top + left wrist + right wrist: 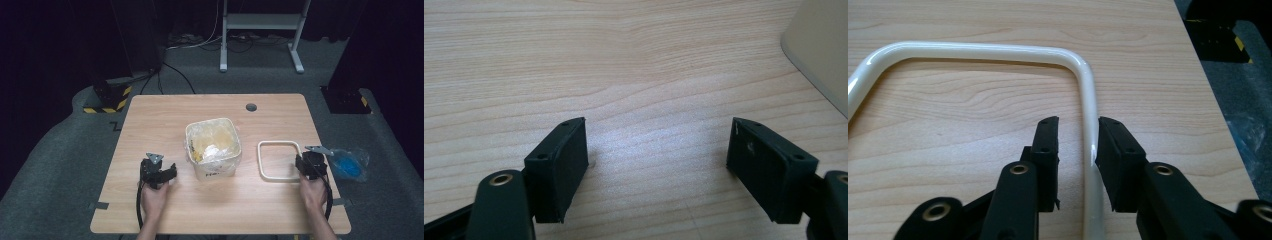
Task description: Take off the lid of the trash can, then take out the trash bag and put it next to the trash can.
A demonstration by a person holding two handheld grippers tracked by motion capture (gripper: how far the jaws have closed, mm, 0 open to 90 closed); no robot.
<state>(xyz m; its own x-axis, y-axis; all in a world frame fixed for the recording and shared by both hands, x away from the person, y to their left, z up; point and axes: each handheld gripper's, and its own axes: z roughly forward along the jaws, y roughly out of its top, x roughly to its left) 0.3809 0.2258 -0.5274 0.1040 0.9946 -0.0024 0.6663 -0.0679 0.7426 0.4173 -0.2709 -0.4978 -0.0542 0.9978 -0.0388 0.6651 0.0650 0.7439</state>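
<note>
The right hand-held gripper (1077, 145) has its two black jaws set either side of the right-hand rod of a cream-white, glossy, rounded-rectangle frame of bent tube (998, 51); the right jaw seems to touch the rod while a slim gap shows on the left, so the jaws straddle it closely without being fully pressed on it. In the high view that right hand-held gripper (309, 165) sits at the frame's right edge, held from below by the person's right hand (313, 192), and the white frame (278, 161) lies flat on the light wooden tabletop (165, 112), just to the right of a square cream plastic bin lined with a crumpled clear bag (213, 148). To the right of the frame, well away from the bin and at the tabletop's right edge, lies a clear plastic bag with something blue inside (350, 164). The left hand-held gripper (656, 160) holds its jaws wide apart over bare wood, with nothing between them; a cream corner of the bin (819, 55) shows at the upper right of its view. In the high view the left hand-held gripper (157, 171) rests to the left of the bin, near it but apart, gripped by the person's left hand (153, 197). Beyond the bin, toward the far edge of the tabletop, is a small round grey cap (251, 107).
</note>
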